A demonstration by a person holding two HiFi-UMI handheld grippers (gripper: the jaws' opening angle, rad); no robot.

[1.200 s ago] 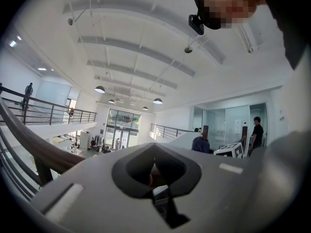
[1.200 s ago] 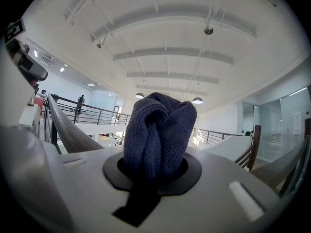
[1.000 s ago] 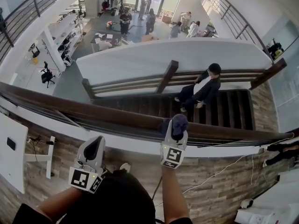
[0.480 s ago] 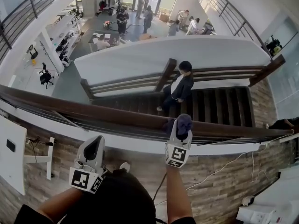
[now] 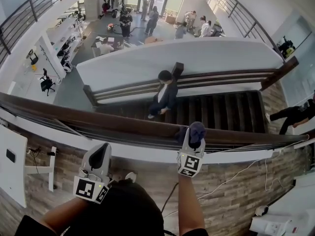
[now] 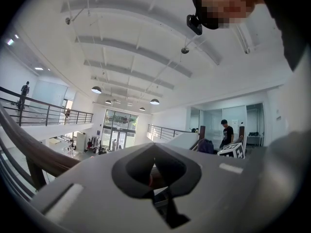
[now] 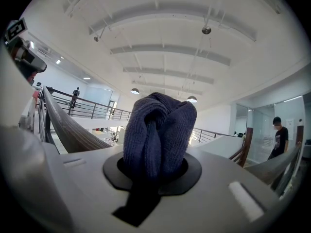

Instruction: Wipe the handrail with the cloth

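Note:
A dark brown wooden handrail crosses the head view from the left edge down to the right. My right gripper is shut on a bunched dark blue cloth, and the cloth rests on top of the rail right of centre. In the right gripper view the cloth bulges out between the jaws of the right gripper, with the handrail at the left. My left gripper hangs below the rail near my body, shut and holding nothing. Its own view shows the left gripper and the handrail.
Beyond the rail a dark staircase drops away, with a person walking on it. Several people stand on the lower floor. A white panel stands at my left. A cable lies on the wood floor, and someone's legs show at right.
My right gripper has slid the cloth a little to the right along the handrail. The person on the stairs has walked to the left. My left gripper has stayed put.

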